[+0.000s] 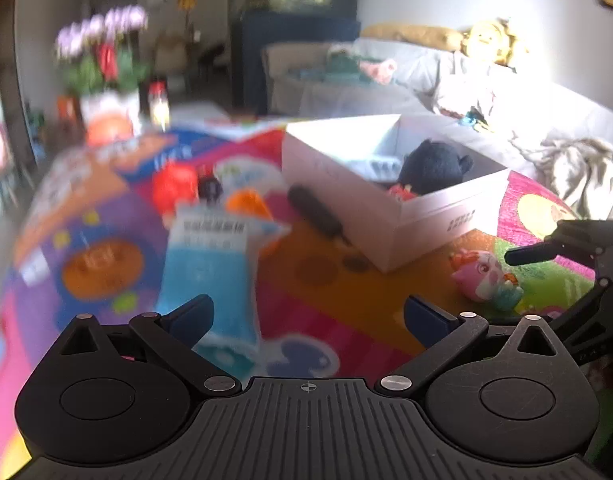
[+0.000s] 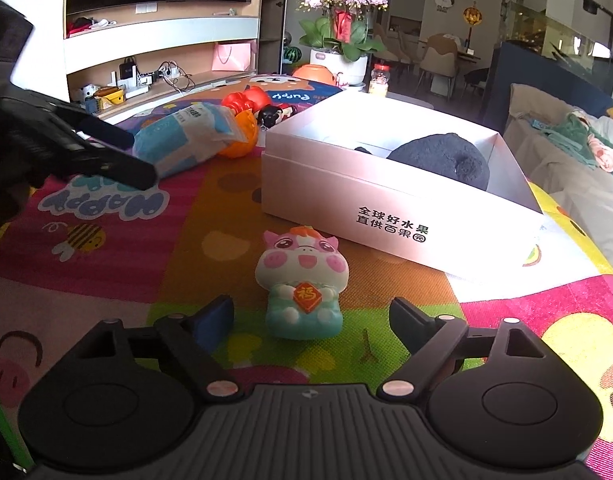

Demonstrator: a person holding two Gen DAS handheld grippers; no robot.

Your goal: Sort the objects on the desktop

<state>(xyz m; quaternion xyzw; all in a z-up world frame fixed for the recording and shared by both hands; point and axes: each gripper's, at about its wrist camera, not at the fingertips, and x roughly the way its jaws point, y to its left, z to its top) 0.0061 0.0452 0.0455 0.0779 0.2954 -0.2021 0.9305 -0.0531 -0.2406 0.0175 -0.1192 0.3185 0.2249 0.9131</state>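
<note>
Sitting on the play mat (image 2: 106,248) at about 7 o'clock from the white box (image 2: 346,184), the squishy pig toy (image 2: 302,284) looks soft and light, so I'd pinch its chubby middle. The right gripper (image 2: 311,320) is spread wide with nothing in it, and the left gripper (image 1: 308,316) is open too.

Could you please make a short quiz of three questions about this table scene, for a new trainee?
1. True or false: the right gripper is shut on the pig figurine.
2. What dark thing already lies inside the white box?
A. a black plush toy
B. a shoe
C. a book
3. Fill in: the blue and white pack leans against an ______ ball.

Key:
1. False. Its jaws stand open and the figurine lies on the mat just ahead of them.
2. A, the black plush toy.
3. orange
</note>
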